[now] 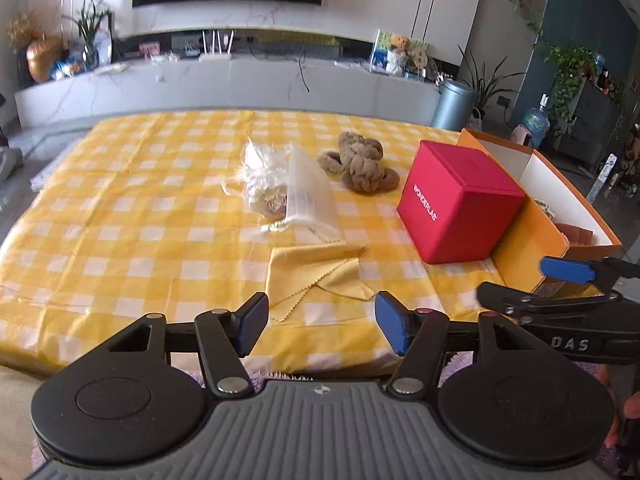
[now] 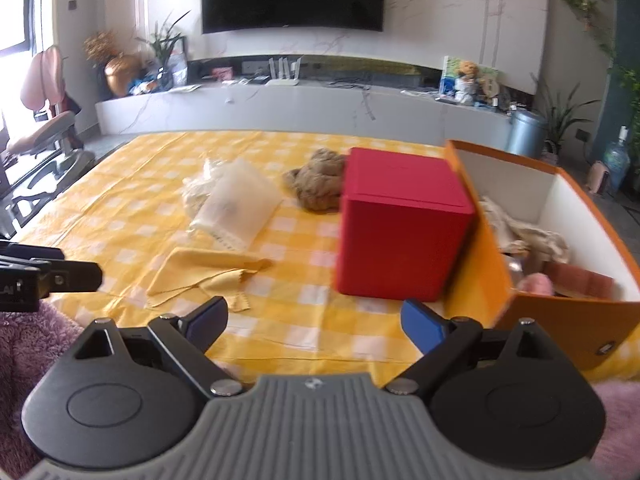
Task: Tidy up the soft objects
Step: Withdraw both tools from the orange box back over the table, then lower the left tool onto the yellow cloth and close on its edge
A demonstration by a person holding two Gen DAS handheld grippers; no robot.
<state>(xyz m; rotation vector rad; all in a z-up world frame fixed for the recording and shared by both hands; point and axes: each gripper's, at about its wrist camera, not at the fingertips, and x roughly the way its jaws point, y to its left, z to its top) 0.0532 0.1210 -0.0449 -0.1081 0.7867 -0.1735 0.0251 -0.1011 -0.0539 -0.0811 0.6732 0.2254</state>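
Note:
A yellow cloth lies crumpled on the checked table, just ahead of my left gripper, which is open and empty. Beyond it lie a white drawstring pouch with a clear bag and a brown plush toy. My right gripper is open and empty near the table's front edge, before the red box; it also shows in the left wrist view. An orange box at the right holds pale cloth and a pink soft item.
The red cube box stands between the plush and the orange box. The yellow checked tablecloth covers the table. A purple fluffy fabric lies below the table's front edge. A TV cabinet stands behind.

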